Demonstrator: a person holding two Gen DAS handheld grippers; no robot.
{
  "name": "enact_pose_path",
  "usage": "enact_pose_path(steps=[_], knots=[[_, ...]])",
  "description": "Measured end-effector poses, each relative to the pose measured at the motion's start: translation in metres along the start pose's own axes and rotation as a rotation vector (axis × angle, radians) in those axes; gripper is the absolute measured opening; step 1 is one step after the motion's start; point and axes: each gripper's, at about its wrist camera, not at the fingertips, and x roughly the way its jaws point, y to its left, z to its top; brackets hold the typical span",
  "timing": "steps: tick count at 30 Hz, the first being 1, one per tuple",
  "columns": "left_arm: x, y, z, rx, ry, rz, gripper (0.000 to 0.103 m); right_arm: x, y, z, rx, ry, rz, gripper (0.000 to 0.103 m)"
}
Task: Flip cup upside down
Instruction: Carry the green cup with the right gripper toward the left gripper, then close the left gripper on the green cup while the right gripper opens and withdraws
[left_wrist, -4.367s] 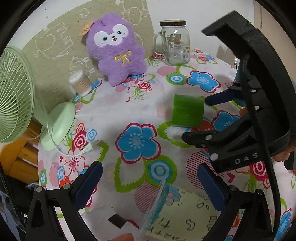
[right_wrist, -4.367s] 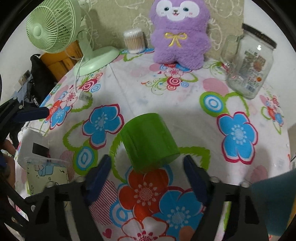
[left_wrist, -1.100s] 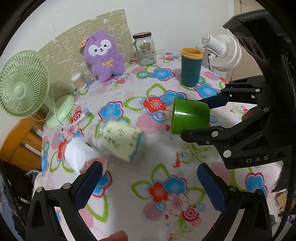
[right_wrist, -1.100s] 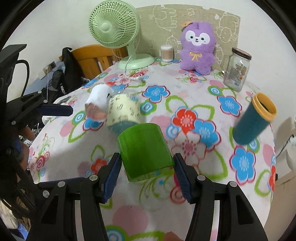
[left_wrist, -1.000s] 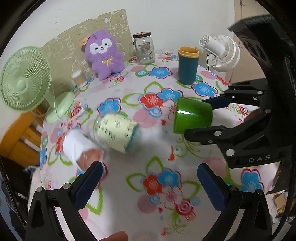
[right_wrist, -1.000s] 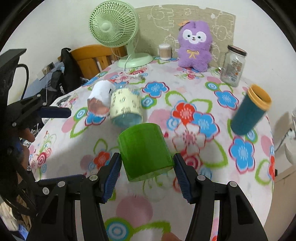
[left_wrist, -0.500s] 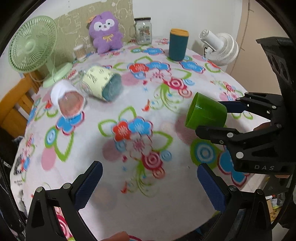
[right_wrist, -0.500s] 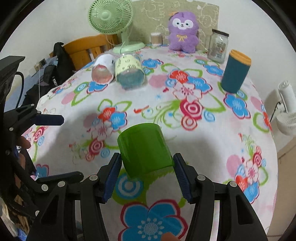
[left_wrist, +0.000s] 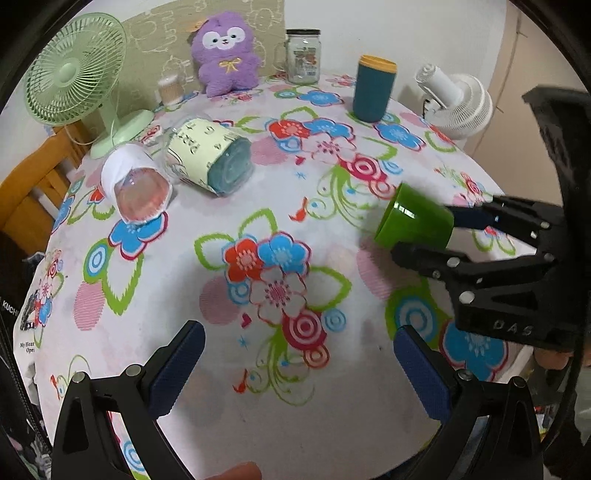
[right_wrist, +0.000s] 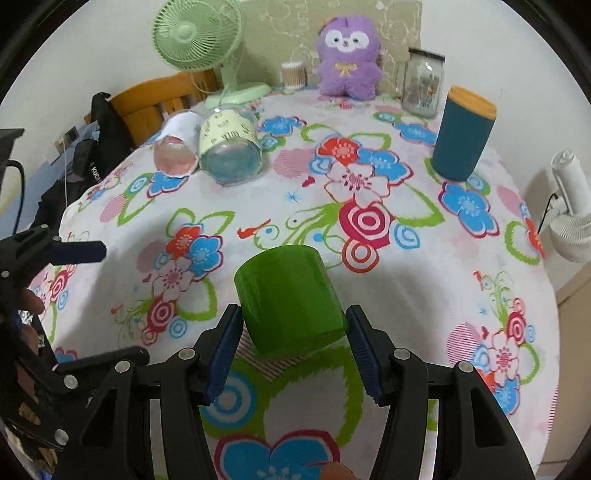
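Note:
My right gripper (right_wrist: 293, 341) is shut on a green cup (right_wrist: 288, 299) and holds it above the flowered tablecloth (right_wrist: 369, 266), lying tilted with its closed bottom pointing away from me. In the left wrist view the green cup (left_wrist: 415, 218) is at the right, held by the right gripper (left_wrist: 439, 236), bottom towards the table's middle. My left gripper (left_wrist: 295, 365) is open and empty over the near part of the table.
A cream patterned cup (left_wrist: 210, 160) and a white cup (left_wrist: 135, 184) lie on their sides at the left. A teal tumbler (left_wrist: 373, 88) stands upright at the back right. A glass jar (left_wrist: 303, 55), purple plush (left_wrist: 225, 51), green fan (left_wrist: 74, 66) and white fan (left_wrist: 458, 103) ring the table.
Both grippers have drawn back and up from the table. The green cup has stayed in the right gripper. The table's objects look smaller and farther.

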Motion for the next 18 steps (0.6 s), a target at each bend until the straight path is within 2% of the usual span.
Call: enact_pose_path(steps=[4,7,8,13,18], knots=[[0.007,0.003,0.004,-0.014,0.015,0.003,0.103,0.006,-0.003,-0.002,0.016,0.012,0.009,0.062],[0.010,0.004,0.004,-0.020,0.026,0.000,0.103,0.002,-0.006,-0.002,0.028,0.015,0.002,0.091],[0.010,0.004,0.004,-0.022,0.026,-0.001,0.103,-0.003,-0.008,-0.001,0.031,0.001,0.000,0.094],[0.000,-0.002,0.011,-0.068,0.004,-0.040,0.103,-0.042,-0.021,0.005,-0.003,-0.066,-0.021,0.095],[-0.012,-0.018,0.023,-0.200,-0.016,-0.140,0.103,-0.088,-0.060,0.002,0.028,-0.119,0.007,0.098]])
